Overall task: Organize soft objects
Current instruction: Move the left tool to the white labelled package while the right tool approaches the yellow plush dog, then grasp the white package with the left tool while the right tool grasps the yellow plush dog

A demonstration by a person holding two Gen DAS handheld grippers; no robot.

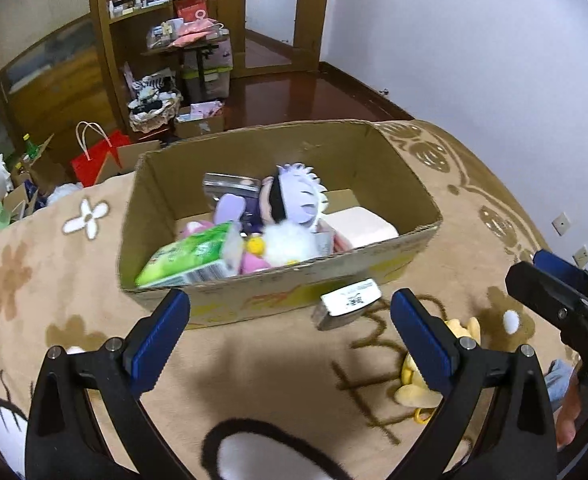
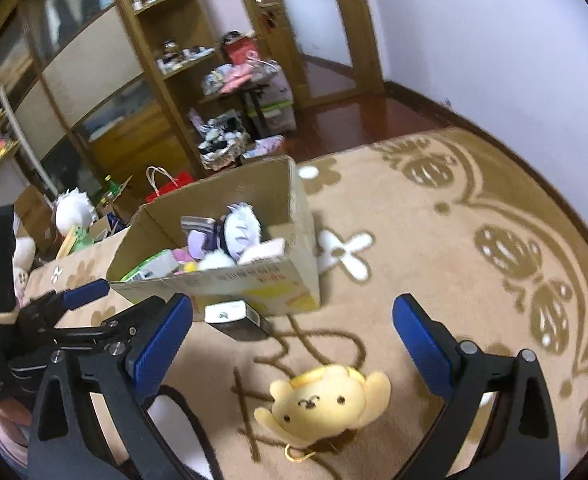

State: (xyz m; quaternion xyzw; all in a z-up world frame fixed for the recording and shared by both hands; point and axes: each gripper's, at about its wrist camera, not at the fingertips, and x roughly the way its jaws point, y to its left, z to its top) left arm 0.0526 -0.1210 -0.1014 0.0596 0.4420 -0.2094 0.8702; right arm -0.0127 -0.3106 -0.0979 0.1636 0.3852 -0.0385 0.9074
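Observation:
A cardboard box (image 1: 410, 184) stands on the beige blanket and holds several soft toys, among them a purple-haired plush (image 1: 294, 198), and a green tissue pack (image 1: 189, 256). The box also shows in the right wrist view (image 2: 294, 208). A yellow dog plush (image 2: 322, 400) lies on the blanket in front of the box; it shows partly in the left wrist view (image 1: 414, 380). My right gripper (image 2: 294, 320) is open and empty just above the yellow plush. My left gripper (image 1: 289, 312) is open and empty in front of the box.
A small silver-and-white box (image 1: 346, 304) lies against the cardboard box's near side. Beyond the bed are a red paper bag (image 1: 97, 160), a basket of clutter (image 1: 153, 108), wooden shelves (image 2: 161, 60) and a white plush (image 2: 73, 208).

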